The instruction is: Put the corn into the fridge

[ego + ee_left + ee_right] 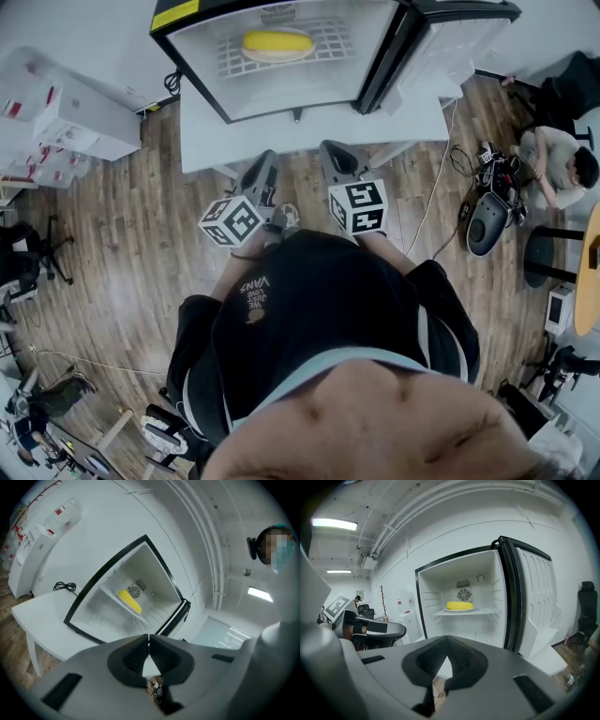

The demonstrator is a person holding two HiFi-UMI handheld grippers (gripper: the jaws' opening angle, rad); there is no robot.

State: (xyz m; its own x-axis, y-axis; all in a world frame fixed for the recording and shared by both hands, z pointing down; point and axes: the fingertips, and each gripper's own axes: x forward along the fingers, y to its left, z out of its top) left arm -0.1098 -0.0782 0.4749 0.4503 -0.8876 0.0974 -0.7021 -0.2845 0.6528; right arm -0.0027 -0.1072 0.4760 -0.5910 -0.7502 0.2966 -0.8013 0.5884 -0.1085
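Already the corn (460,605) lies inside the fridge (436,588). It rests flat on its side on the wire shelf (490,612), far in, just in front of a small round fan (464,594) on the back wall. Lying flat like that, it should not roll off. The fridge stands on a white worktop (309,136), and its door (536,597) is swung wide open to the right, so the way in is free. The left gripper (149,641) is closed with nothing in it, and the right gripper (448,645) is closed and empty too. Both are held low and near the person's body, well apart from the fridge, pointing at it side by side. I think they hang back like this because the corn needs no more holding. The putting-in part looks done. Only the door is open, and pushing it closed from the right side may be the next job, if that is wanted.
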